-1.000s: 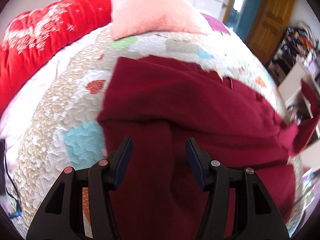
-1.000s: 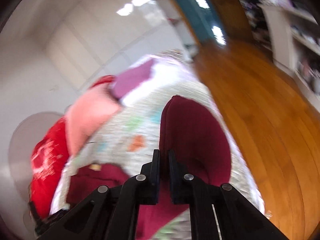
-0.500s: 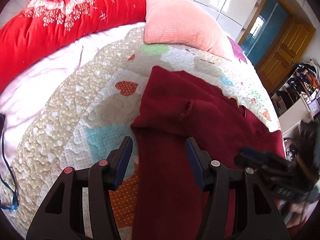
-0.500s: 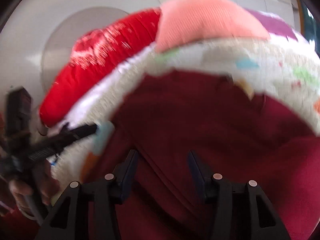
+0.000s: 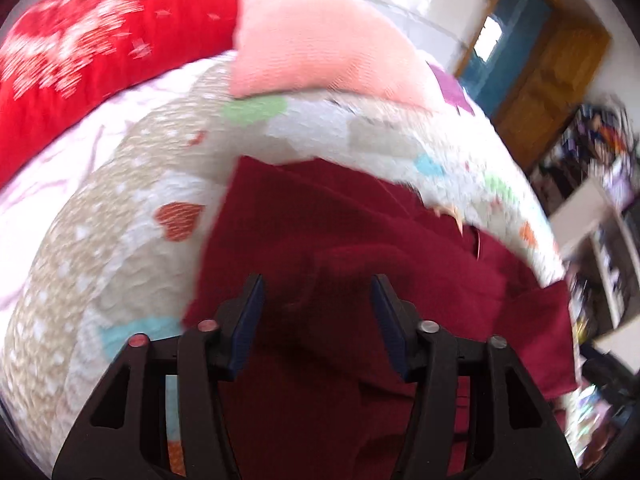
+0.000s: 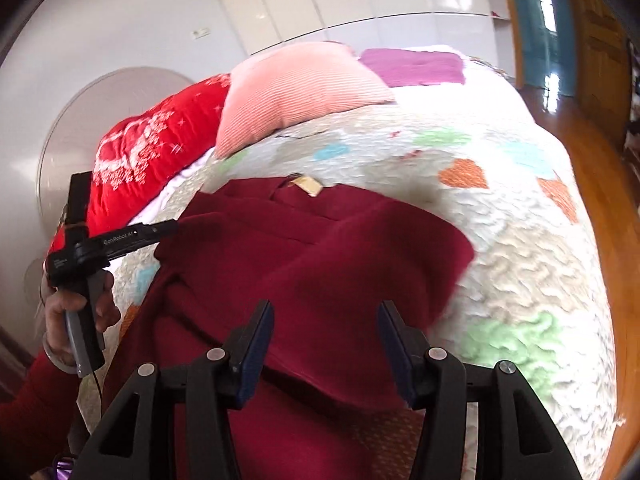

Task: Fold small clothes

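Observation:
A dark red garment (image 5: 344,248) lies on a patchwork quilt (image 5: 120,248), its sides folded over the middle. My left gripper (image 5: 318,300) is open and empty, just above its left part. In the right wrist view the same garment (image 6: 320,256) has a tan label (image 6: 306,184) at its far edge. My right gripper (image 6: 326,328) is open and empty, above the garment's near right fold. The left gripper (image 6: 170,228) also shows there, reaching in from the left with its tip at the garment's left edge.
A pink cushion (image 5: 320,44) and a red quilted blanket (image 5: 80,60) lie at the bed's far end. A purple cloth (image 6: 412,66) lies behind the cushion. A wooden floor (image 6: 600,184) and a door (image 5: 552,76) are to the right. Cluttered shelves (image 5: 600,184) stand at far right.
The right gripper let go of the sleeve it was shut on a second ago and is open over the garment. The left gripper stayed open and shifted over the garment's left side.

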